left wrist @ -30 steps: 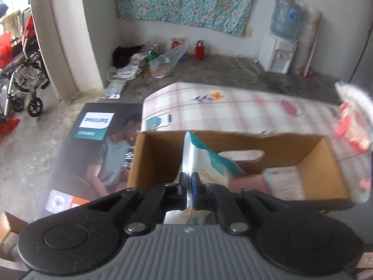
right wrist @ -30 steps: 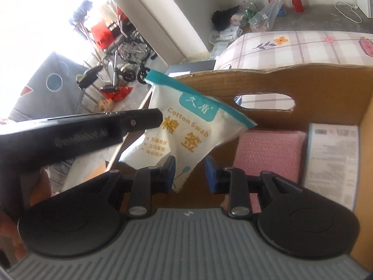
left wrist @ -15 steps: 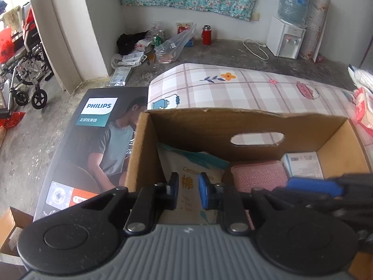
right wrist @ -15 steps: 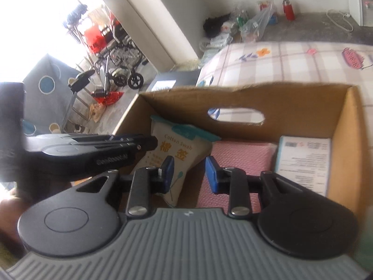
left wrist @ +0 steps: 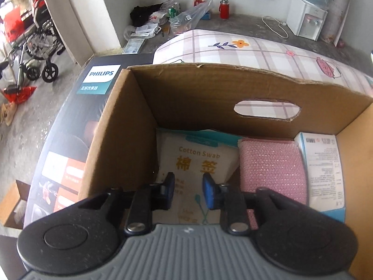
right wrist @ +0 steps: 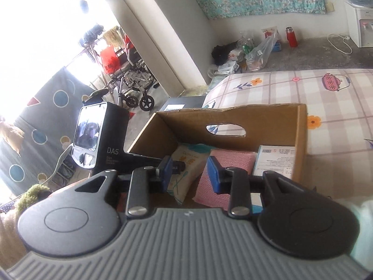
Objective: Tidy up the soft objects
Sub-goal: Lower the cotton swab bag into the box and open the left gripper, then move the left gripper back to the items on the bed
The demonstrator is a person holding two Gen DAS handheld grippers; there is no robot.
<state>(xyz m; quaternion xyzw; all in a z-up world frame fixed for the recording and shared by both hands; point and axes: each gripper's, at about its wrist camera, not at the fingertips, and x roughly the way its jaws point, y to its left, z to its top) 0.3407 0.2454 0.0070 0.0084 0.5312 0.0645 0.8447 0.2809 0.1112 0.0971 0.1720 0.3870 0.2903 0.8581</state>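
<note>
An open cardboard box (left wrist: 209, 86) holds a white cotton swab bag (left wrist: 198, 161) at its left end. A pink knitted pad (left wrist: 272, 163) lies in the middle and a white printed carton (left wrist: 324, 161) at the right. My left gripper (left wrist: 188, 185) points down into the box just above the bag. Its jaws are opening and the bag lies below them, unpinched. My right gripper (right wrist: 190, 171) hovers in front of the box (right wrist: 233, 110), its jaws parting slightly with nothing between them. In this view the bag (right wrist: 188, 161), the pad (right wrist: 230, 163) and the left gripper's body (right wrist: 93, 135) show.
The box stands on a table under a plaid cloth (left wrist: 256, 46). A black Philips carton (left wrist: 77, 121) lies to its left. A wheelchair (left wrist: 35, 53), floor clutter (left wrist: 177, 16) and a water dispenser (left wrist: 305, 21) stand further off. Something pale green and blurred (right wrist: 363, 224) is at the right wrist view's right edge.
The left gripper let go of the cotton swab bag, which now lies in the box's left end, and it sank closer. The right gripper drew back from the box.
</note>
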